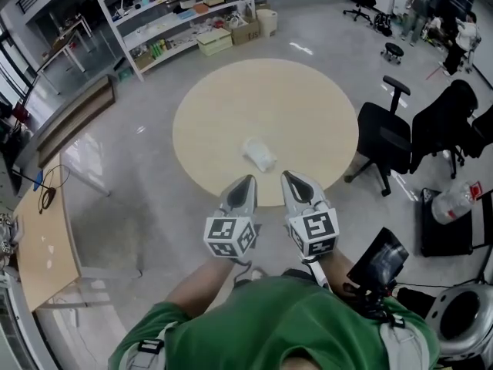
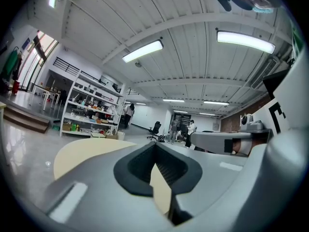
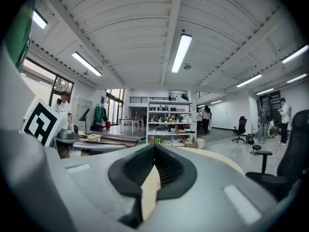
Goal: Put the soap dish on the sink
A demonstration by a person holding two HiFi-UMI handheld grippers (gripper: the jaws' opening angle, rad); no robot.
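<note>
A small pale, translucent object (image 1: 259,154), probably the soap dish, lies on the round beige table (image 1: 223,114), a little right of its middle. I see no sink in any view. Both grippers are held side by side over the table's near edge, pointing at the object and short of it. My left gripper (image 1: 246,180) has its jaws together with nothing between them, and so does my right gripper (image 1: 286,176). In the left gripper view the left gripper (image 2: 155,146) points level across the tabletop. The right gripper (image 3: 154,146) does the same in the right gripper view.
Black office chairs (image 1: 389,133) stand right of the table. White shelves (image 1: 173,14) with boxes line the back wall. A wooden desk (image 1: 42,237) runs along the left. A bottle (image 1: 453,203) and dark gear lie on the floor at right. People stand far across the room.
</note>
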